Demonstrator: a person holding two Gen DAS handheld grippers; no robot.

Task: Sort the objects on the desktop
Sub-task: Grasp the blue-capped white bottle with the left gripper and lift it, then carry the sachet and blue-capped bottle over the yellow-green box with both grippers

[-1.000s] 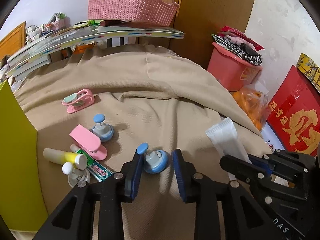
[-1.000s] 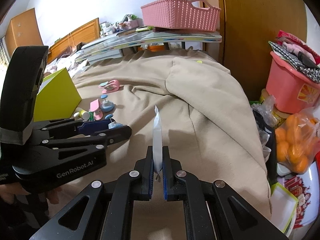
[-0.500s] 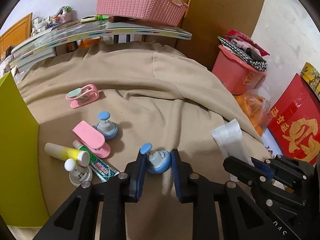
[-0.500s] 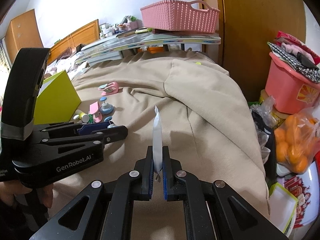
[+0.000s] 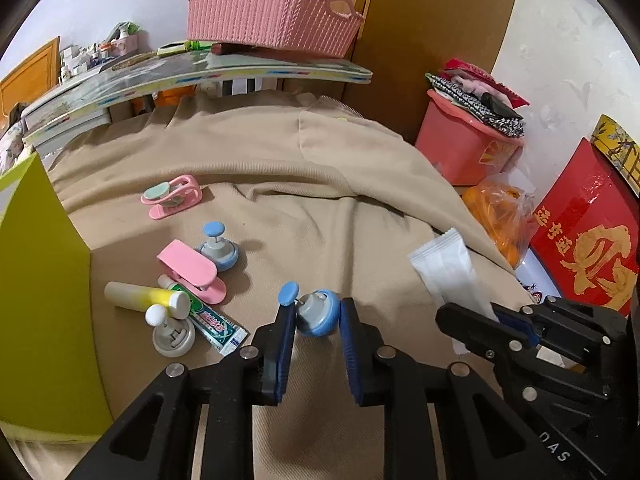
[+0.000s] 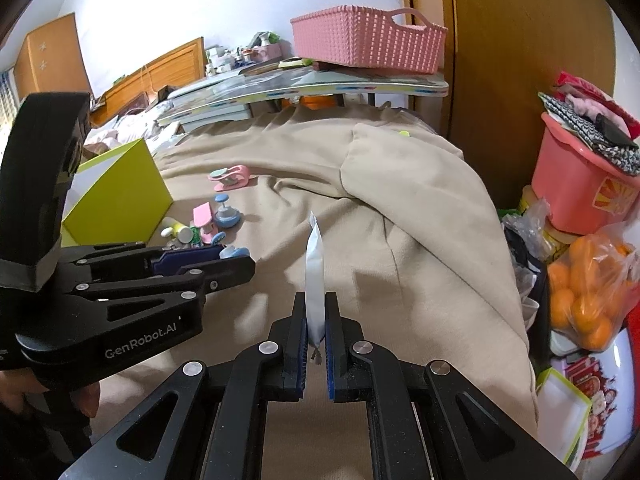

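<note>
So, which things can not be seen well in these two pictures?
- Inside of the green box: both views show only its outer walls.
- Bottom end of the white sachet: the right gripper hides it.
- Whether the left gripper touches the blue stopper: unclear.
- Toothpaste tube print: too small.

Red bucket [image 5: 464, 148] of clothes stands beside bagged oranges [image 5: 500, 216].

Three stoppers [image 5: 216, 246], two clips [image 5: 192, 272], two tubes [image 5: 146, 300].
</note>
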